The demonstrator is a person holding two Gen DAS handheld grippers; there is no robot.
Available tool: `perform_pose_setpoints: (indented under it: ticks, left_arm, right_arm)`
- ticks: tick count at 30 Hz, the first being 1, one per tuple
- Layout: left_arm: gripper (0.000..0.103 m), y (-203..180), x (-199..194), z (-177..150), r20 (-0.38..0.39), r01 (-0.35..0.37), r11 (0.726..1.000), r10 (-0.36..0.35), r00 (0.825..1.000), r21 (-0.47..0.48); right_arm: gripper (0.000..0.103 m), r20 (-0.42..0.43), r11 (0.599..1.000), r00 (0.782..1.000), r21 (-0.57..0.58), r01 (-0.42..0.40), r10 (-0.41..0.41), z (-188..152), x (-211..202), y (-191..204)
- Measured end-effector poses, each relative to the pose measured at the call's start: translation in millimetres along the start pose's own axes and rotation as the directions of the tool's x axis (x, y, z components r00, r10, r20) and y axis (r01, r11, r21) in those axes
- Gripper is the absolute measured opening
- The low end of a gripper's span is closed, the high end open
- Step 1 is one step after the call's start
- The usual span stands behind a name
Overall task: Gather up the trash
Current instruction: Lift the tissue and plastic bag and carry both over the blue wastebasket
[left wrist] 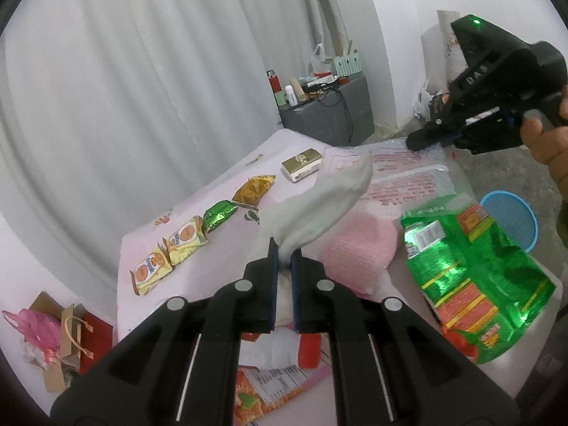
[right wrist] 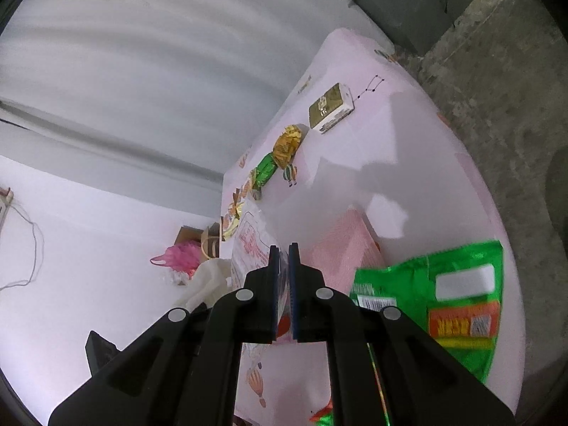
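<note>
My left gripper (left wrist: 284,248) is shut on a soft white crumpled sheet (left wrist: 330,206) that stands up from its jaws above the pink table (left wrist: 213,277). My right gripper (right wrist: 283,248) is shut on the edge of a clear plastic bag with red print (right wrist: 252,245). In the left wrist view that bag (left wrist: 401,174) hangs from the right gripper (left wrist: 417,140), which a hand holds at the upper right. A large green snack bag (left wrist: 472,266) (right wrist: 443,301) lies on the table's right side, beside a pink cloth (left wrist: 358,248) (right wrist: 340,248).
Along the table's far edge lie two yellow biscuit packets (left wrist: 167,255), a green foil wrapper (left wrist: 218,214), a gold wrapper (left wrist: 254,188) and a gold box (left wrist: 301,163). A blue basket (left wrist: 511,220) stands on the floor at the right. Paper bags (left wrist: 60,337) sit at the left, a grey cabinet (left wrist: 326,113) behind.
</note>
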State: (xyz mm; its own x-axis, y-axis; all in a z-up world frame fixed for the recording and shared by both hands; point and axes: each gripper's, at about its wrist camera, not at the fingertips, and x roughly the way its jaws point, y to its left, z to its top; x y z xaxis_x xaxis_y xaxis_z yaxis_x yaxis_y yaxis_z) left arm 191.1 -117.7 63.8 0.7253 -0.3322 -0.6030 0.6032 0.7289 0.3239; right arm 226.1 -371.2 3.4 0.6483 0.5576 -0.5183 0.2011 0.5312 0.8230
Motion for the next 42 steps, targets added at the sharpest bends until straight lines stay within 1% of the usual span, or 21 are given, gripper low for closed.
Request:
perform_pose_setpoints:
  ticks: [9, 14, 22, 32, 42]
  left_arm:
    - [0.005, -14, -41, 11, 0.032, 0.005, 1.000, -0.004, 0.999, -0.017]
    - [0.005, -27, -66, 14, 0.070, 0.009, 1.000, -0.009, 0.998, -0.001]
    - [0.005, -39, -94, 15, 0.112, 0.009, 1.000, -0.012, 0.994, 0.024]
    - [0.005, -54, -117, 20, 0.151, 0.002, 0.999, -0.010, 0.988, 0.054]
    - [0.005, -66, -125, 21, 0.172, 0.016, 0.997, -0.028, 0.985, 0.072]
  right_arm:
    - [0.006, 0.045, 1.000, 0.999, -0.013, -0.017, 0.018, -31, -45, 2]
    - [0.006, 0.080, 1.000, 0.997, -0.006, -0.012, 0.012, -48, -67, 0]
    - [0.006, 0.127, 1.000, 0.992, -0.003, -0.019, 0.019, -73, -95, 0]
    - [0.006, 0.171, 1.000, 0.985, -0.001, -0.023, 0.023, -93, -117, -4]
    - [0.006, 0.219, 0.999, 0.976, 0.031, -0.024, 0.017, -110, -137, -23]
